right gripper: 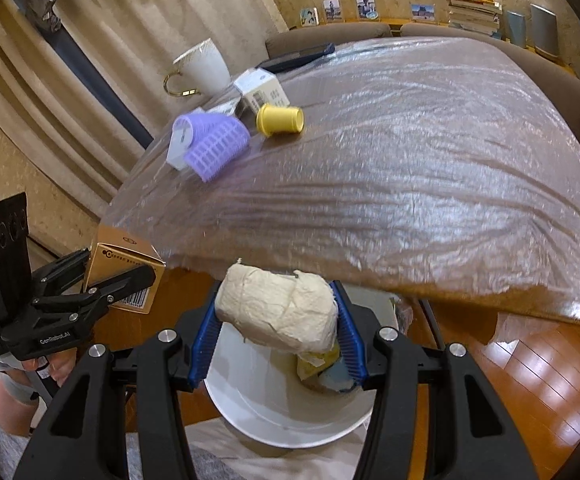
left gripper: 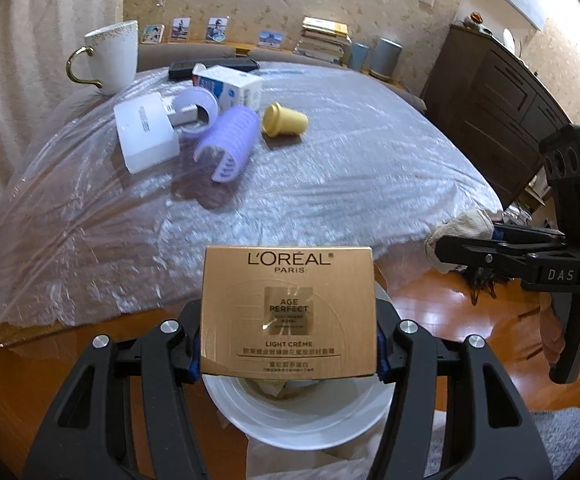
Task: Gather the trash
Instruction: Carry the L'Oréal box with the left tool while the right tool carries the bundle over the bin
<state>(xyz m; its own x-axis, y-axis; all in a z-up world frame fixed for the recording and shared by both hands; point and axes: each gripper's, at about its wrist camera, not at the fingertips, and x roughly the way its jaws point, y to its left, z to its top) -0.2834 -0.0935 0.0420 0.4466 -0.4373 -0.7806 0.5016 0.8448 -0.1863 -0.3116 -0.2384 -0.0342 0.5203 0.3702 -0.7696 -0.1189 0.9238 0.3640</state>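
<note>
— Both sets of fingers are clamped on trash: the left gripper (left gripper: 288, 356) grasps a gold cardboard cream box (left gripper: 288, 312), the right gripper (right gripper: 278, 336) squeezes a crumpled cream-coloured paper wad (right gripper: 280, 312). Each hangs above the round white plastic bin (right gripper: 258, 404) just off the table edge.

— How far along?

— Midway, I'd say. Some yellowish scraps (right gripper: 315, 362) already lie in the bin; these two aren't dropped yet. Left on the plastic-covered table (left gripper: 329, 168): a lilac hair roller (left gripper: 226, 148), a yellow plastic cap (left gripper: 284, 122), a white-and-blue carton (left gripper: 230, 88), a flat white box (left gripper: 146, 136).

— Anything in the way?

— Only the grippers crowding each other over the bin. The gold-handled white mug (left gripper: 110, 56) looks like a keeper.
</note>
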